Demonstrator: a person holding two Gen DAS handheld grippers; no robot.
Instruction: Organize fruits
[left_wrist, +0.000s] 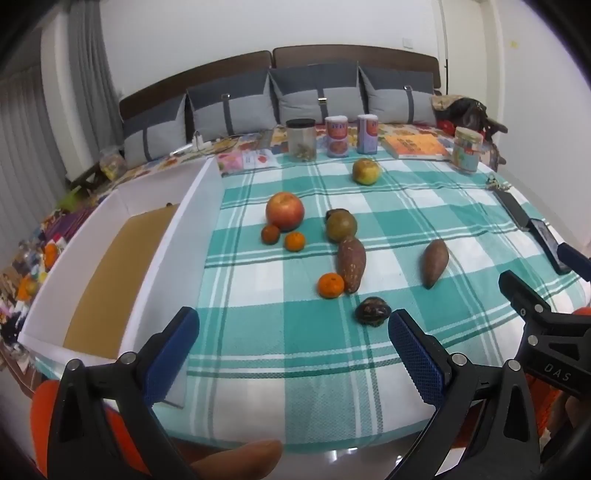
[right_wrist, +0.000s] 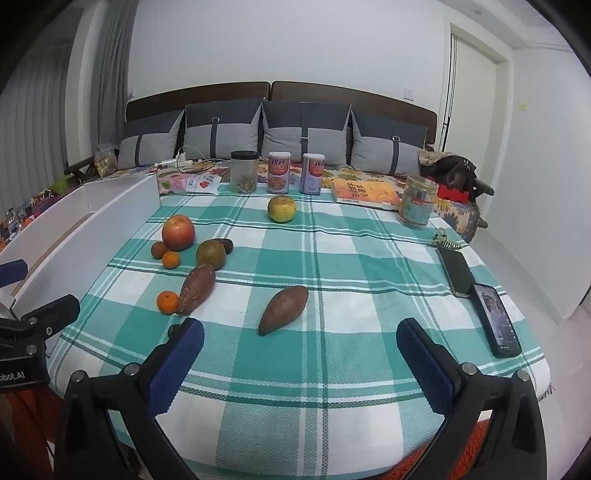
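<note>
Blue-padded fingers (left_wrist: 173, 354) of the left gripper (left_wrist: 291, 354) frame the near table edge, spread wide and holding nothing; the right gripper (right_wrist: 301, 363) is likewise wide and empty, so I judge no fruit has been picked yet. Both hang back over the near rim of the checked cloth (right_wrist: 332, 369), probably to keep the whole spread in sight before choosing. From the left wrist view, a dark round fruit (left_wrist: 373, 312) lies closest at one o'clock, a small orange (left_wrist: 331, 285) touching a sweet potato (left_wrist: 351, 264) at twelve, and a red apple (left_wrist: 284, 211) with two little oranges beyond. At ten o'clock stands an open white box (left_wrist: 159, 254), seemingly the destination, which makes the left claw the natural one for nearby pieces. A second sweet potato (right_wrist: 283, 309) sits apart, straight ahead of the right claw.
</note>
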